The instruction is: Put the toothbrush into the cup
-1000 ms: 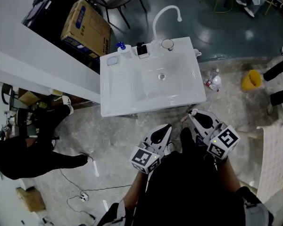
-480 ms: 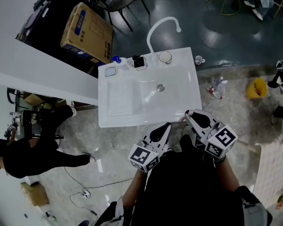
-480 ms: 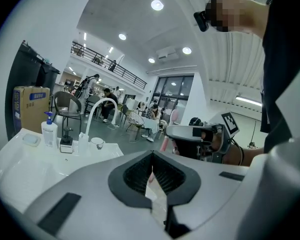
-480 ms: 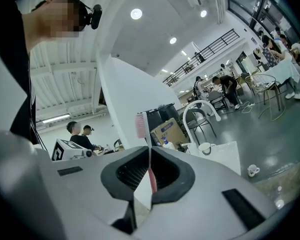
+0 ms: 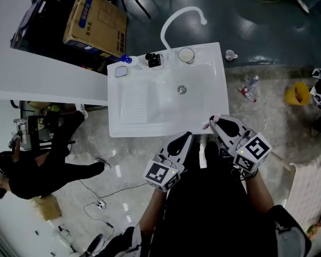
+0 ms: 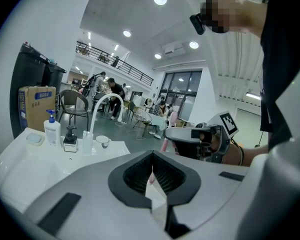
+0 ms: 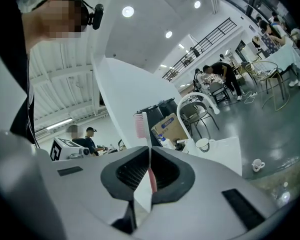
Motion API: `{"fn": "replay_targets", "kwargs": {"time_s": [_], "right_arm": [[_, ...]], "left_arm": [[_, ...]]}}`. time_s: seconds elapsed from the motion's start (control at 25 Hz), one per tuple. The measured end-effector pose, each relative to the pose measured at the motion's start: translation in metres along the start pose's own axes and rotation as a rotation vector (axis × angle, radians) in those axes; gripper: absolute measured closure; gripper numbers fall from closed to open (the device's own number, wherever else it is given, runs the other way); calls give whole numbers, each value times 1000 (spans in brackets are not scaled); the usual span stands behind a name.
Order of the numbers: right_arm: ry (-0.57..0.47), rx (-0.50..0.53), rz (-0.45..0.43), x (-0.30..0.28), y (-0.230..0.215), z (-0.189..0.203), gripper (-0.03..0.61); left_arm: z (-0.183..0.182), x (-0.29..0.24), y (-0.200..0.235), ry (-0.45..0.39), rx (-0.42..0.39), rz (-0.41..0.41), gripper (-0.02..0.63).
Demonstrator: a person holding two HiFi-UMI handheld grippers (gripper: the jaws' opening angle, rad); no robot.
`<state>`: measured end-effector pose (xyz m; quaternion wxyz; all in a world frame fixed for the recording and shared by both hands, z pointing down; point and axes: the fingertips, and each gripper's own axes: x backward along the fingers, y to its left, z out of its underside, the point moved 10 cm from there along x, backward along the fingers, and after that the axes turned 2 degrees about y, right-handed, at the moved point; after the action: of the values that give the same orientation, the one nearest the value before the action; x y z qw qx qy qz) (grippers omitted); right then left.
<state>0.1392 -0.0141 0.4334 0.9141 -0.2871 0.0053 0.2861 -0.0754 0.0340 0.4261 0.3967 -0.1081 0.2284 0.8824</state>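
My right gripper swallows most of the toothbrush: only the bristle head and a short strip of pink handle show past my closed jaws. In the head view the cup on the back ledge of the sink is too small to see inside.

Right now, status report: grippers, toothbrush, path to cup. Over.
Right gripper shut on toothbrush, at sink's near edge. Left gripper shut, empty. Cup on back rim beside faucet; no obstacle seen between.
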Motion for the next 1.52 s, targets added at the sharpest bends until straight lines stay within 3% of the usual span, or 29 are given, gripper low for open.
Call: {"fn": "replay_targets", "kwargs": {"time_s": [0.28, 0.68, 1.12, 1.52], "right_arm": [[0, -4, 36, -17, -10, 1, 552], [-16, 35, 128, -54, 0, -33, 552], [-33, 36, 252, -114, 8, -47, 552], [-20, 1, 236, -140, -9, -51, 552]], "left_arm": [[4, -10, 31, 14, -5, 11, 603], [-40, -24, 86, -13, -65, 118, 603], [-56, -25, 161, 11, -115, 218, 603], [-62, -44, 180, 14, -85, 225, 603]]}}
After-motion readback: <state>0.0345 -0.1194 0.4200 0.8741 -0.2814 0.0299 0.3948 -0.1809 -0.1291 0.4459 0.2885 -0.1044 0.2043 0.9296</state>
